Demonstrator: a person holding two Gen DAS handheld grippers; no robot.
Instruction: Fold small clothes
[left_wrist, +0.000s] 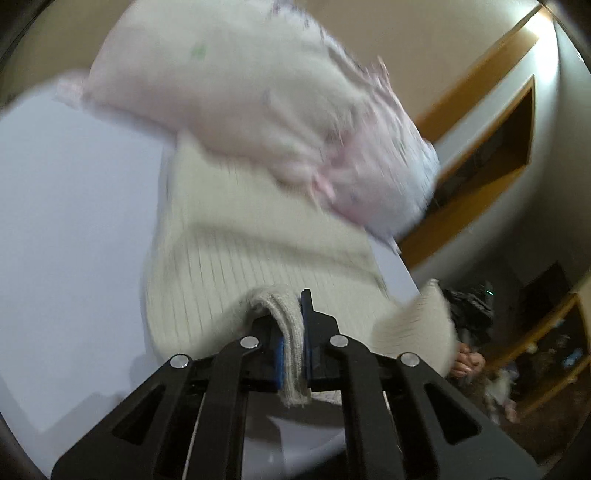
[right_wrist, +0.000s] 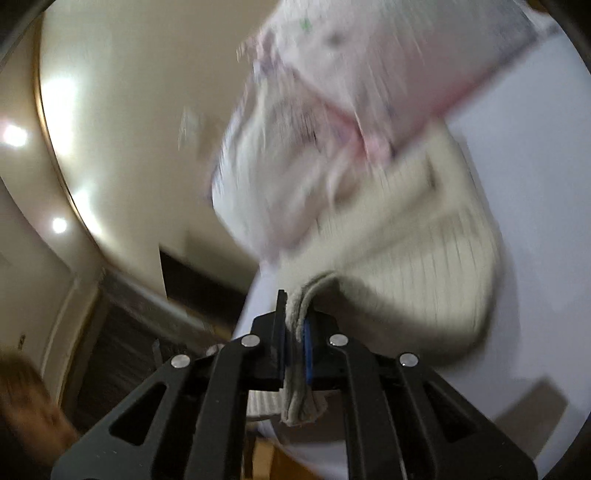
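Note:
A cream ribbed knit garment (left_wrist: 236, 251) lies partly on the white table (left_wrist: 66, 206), its near edge lifted. My left gripper (left_wrist: 293, 332) is shut on a folded edge of it. My right gripper (right_wrist: 295, 332) is shut on another edge of the same cream knit (right_wrist: 424, 258). A pale pink printed garment (left_wrist: 258, 92) lies over the far part of the knit; it also shows in the right wrist view (right_wrist: 332, 110). Both views are blurred by motion.
The white table's right edge (left_wrist: 406, 273) is close to the knit. Wooden shelving (left_wrist: 491, 147) stands beyond it. A dark cluttered floor area (left_wrist: 498, 350) lies lower right. In the right wrist view, a cream wall (right_wrist: 129, 110) and dark opening (right_wrist: 199, 284) sit left of the table.

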